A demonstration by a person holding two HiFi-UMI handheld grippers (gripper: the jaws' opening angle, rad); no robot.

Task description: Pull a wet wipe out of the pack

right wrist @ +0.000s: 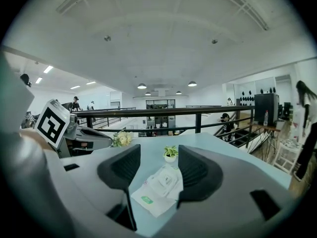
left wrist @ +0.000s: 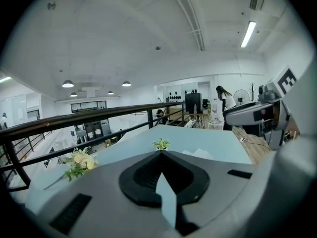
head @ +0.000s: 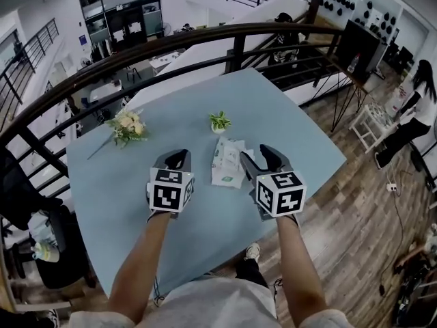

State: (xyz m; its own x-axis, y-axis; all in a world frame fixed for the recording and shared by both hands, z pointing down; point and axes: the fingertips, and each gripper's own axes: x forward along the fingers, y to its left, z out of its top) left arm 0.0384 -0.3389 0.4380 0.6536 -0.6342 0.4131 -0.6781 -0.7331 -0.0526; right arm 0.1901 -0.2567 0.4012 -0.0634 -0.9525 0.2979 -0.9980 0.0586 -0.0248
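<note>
The wet wipe pack point(head: 227, 164), white with a green label, lies flat on the light blue table point(head: 136, 197). In the head view it sits between the two grippers, closer to the right one. My right gripper point(head: 259, 157) is open, and in the right gripper view point(right wrist: 159, 150) the pack point(right wrist: 158, 188) shows in the gap between its jaws, just ahead and below. My left gripper point(head: 179, 158) hovers to the left of the pack. Its jaws meet at the tips with nothing held point(left wrist: 161, 155). A white edge of the pack point(left wrist: 196, 153) peeks past them.
A flower bouquet point(head: 128, 127) lies at the table's far left. A small potted plant point(head: 219, 121) stands just beyond the pack. A dark railing point(head: 232, 36) runs behind the table. Past the table's right edge is wooden floor point(head: 355, 203), where a person point(head: 416, 108) stands.
</note>
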